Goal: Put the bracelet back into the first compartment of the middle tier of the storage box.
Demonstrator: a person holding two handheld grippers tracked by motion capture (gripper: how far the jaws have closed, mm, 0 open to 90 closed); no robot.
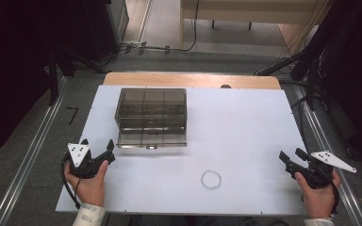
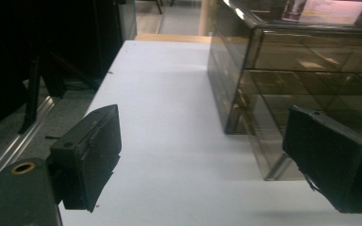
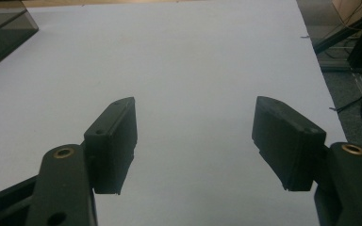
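Both tools sit at the near corners of the white, matt bench [image 1: 245, 122], each with its 2 black jaws spread wide and nothing between them: the left tool [image 1: 97, 147] just short of the smoky, translucent plastic drawer box [image 1: 151, 110], the right tool [image 1: 293, 155] well apart from everything at the right edge. The box stands left of centre toward the far side, a squared case with thin grid dividers showing through its tinted walls, and its lowest drawer [image 1: 152, 138] juts out toward the person. The small ring of pale beads [image 1: 211, 179], likely a bracelet, lies flat on the bare surface near the front edge, between the 2 hands and nearer the right one. A sensible start, I judge, is to bring the right tool down over 1 side of the ring and pinch only a few beads, since the loop is limp and would slide on the smooth sheet, while the left tool steadies the light box, which may skid if the drawer is pushed.
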